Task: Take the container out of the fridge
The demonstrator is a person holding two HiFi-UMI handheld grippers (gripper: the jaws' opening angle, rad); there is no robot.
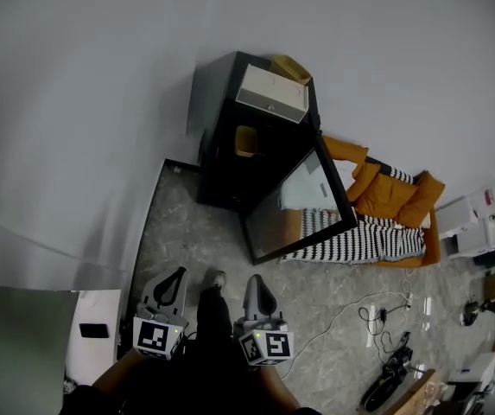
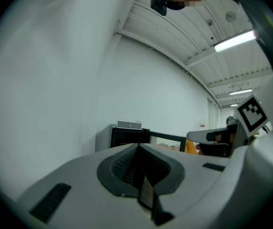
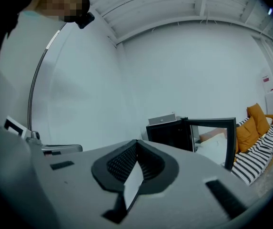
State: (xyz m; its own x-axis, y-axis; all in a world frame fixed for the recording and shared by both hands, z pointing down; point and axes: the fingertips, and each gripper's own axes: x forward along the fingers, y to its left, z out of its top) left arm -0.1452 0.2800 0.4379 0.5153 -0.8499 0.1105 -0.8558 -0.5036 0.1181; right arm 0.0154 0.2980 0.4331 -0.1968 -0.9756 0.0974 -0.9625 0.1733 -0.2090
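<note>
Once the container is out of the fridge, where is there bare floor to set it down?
The grey stone floor in front of the black fridge, left of its open glass door, is bare. Right of the door it is crowded: striped blanket, black cables. The fridge top holds a white box.

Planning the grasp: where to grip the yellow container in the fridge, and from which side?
Probably grip the container across its side walls, entering through the fridge's open front: the door is swung wide, other faces are closed. No handle or rim detail shows.
</note>
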